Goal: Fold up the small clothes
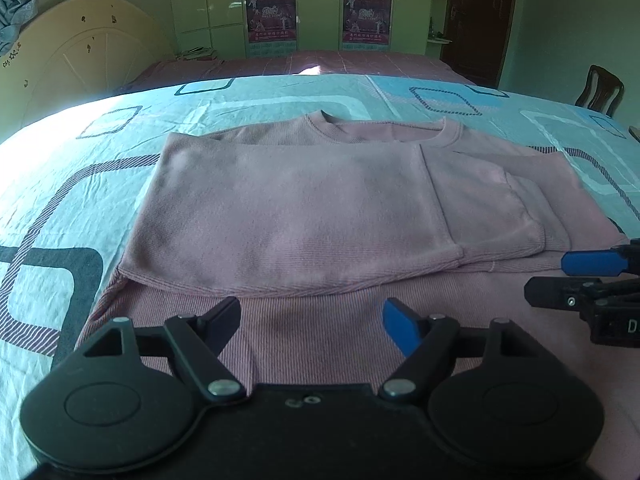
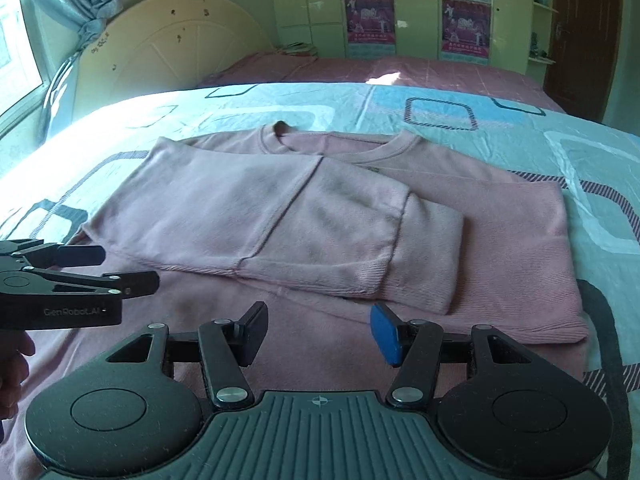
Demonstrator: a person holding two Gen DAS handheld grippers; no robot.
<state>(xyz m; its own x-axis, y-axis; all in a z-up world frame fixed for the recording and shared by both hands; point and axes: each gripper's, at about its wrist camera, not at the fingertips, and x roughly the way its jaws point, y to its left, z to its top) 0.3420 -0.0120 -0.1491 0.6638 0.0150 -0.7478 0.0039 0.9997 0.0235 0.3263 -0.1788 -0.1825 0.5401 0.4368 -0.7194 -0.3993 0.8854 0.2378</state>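
A pink sweatshirt [image 1: 296, 208] lies flat on the bed, collar at the far side, with one side and both sleeves folded across its front. It also shows in the right wrist view [image 2: 280, 208]. My left gripper [image 1: 312, 320] is open and empty, just above the sweatshirt's near hem. My right gripper [image 2: 316, 332] is open and empty above the same hem, further right. The right gripper shows at the right edge of the left wrist view [image 1: 560, 276], and the left gripper at the left edge of the right wrist view [image 2: 120, 268].
The bed has a light blue patterned sheet [image 1: 80, 152]. Behind it is a second bed with a pink cover [image 1: 320, 62], a cream headboard [image 1: 80, 52], wardrobes with posters [image 1: 320, 4], a dark door [image 1: 480, 20] and a wooden chair [image 1: 600, 88].
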